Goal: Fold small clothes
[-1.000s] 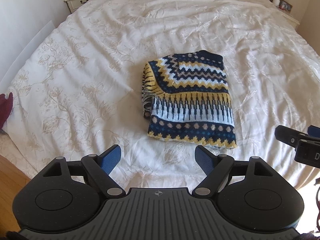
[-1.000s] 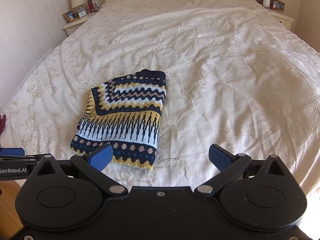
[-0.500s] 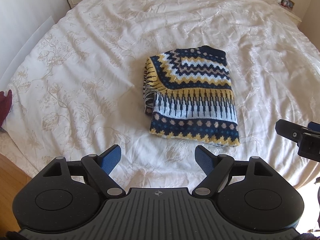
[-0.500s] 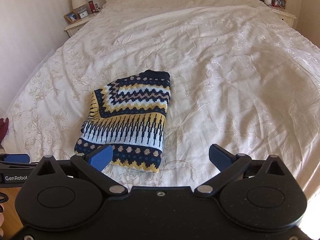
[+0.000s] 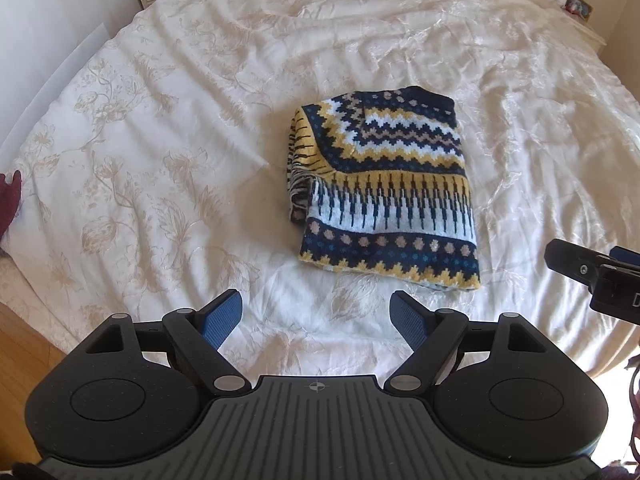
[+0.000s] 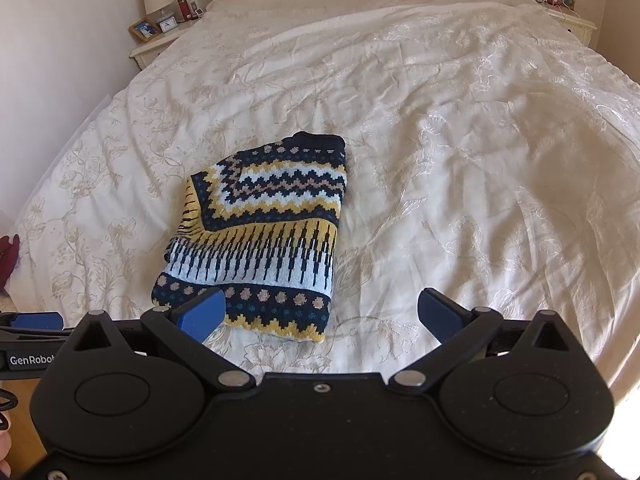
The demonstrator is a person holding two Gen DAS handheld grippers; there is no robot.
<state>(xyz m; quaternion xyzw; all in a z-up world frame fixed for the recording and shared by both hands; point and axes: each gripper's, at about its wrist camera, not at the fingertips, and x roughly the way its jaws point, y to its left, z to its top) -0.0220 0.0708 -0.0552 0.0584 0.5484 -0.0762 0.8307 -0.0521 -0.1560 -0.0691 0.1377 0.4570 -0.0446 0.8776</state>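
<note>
A folded knit sweater (image 5: 384,184) in navy, yellow and white zigzag bands lies flat on the cream bedspread (image 5: 160,160); in the right wrist view the sweater (image 6: 264,232) sits left of centre. My left gripper (image 5: 318,314) hangs open above the bed's near edge, short of the sweater's hem, nothing between its blue pads. My right gripper (image 6: 320,312) is also open and empty; its left pad overlaps the sweater's near hem in the image. The right gripper's tip (image 5: 592,268) shows at the right edge of the left wrist view.
The wide bed (image 6: 460,120) stretches far ahead, wrinkled, with a headboard at the back. Nightstands (image 6: 160,40) with a lamp and frames flank it. A dark red cloth (image 5: 10,200) pokes in at the left edge. Wood floor (image 5: 24,340) lies below the bed's near-left corner.
Both grippers have moved slightly forward toward the sweater, which now sits a little nearer and larger in both views. Both jaws stay open; the sweater has not shifted.
</note>
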